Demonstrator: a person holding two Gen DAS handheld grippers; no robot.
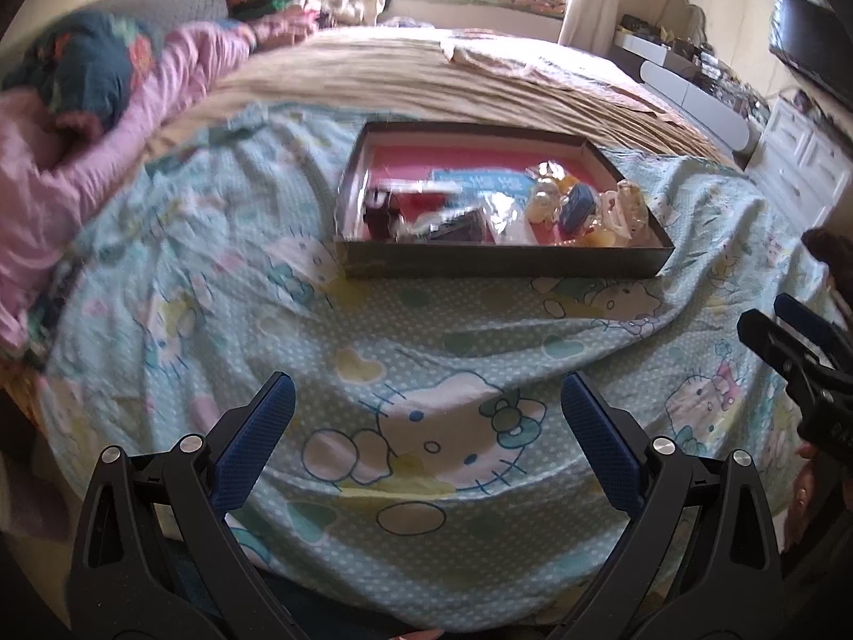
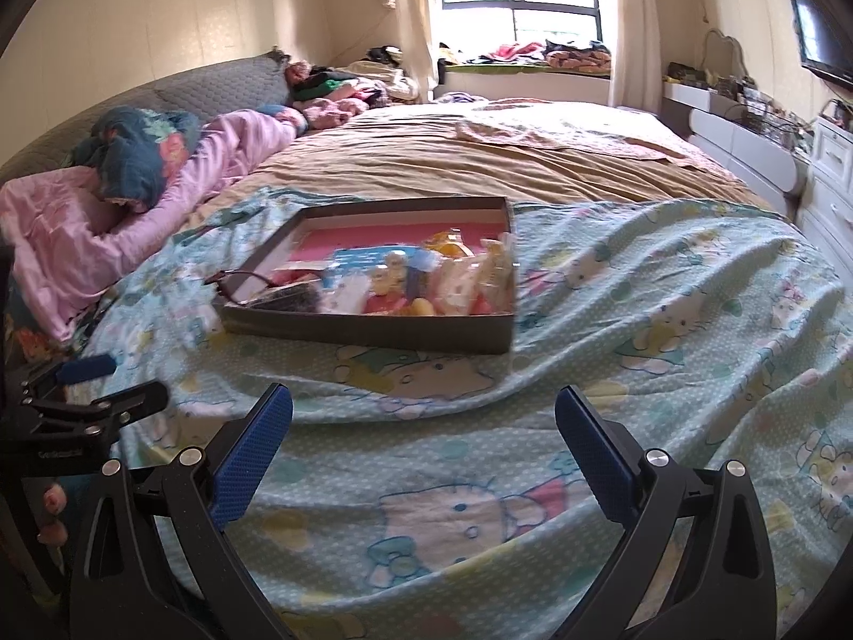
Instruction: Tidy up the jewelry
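Both tools wide, empty, above cartoon-cat bedsheet (image 1: pixel 426 352).
Centre frame: shallow tray (image 1: pixel 501 258) heaped with jewelry (image 1: pixel 560 202); left tool (image 1: pixel 426 416), right tool (image 2: pixel 424 416); best approached slow, one piece singled out.

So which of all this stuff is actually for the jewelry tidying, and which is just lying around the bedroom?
For the job:
- shallow dark cardboard box with pink lining
- small jumbled trinkets and packets inside it
- left gripper, open
- right gripper, open

Just lying about:
- pink quilt
- wall-mounted black TV
- clothes on windowsill

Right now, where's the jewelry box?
The box sits on the cartoon-print blanket mid-bed, ahead of both open grippers, left and right; a tan sheet lies beyond it.
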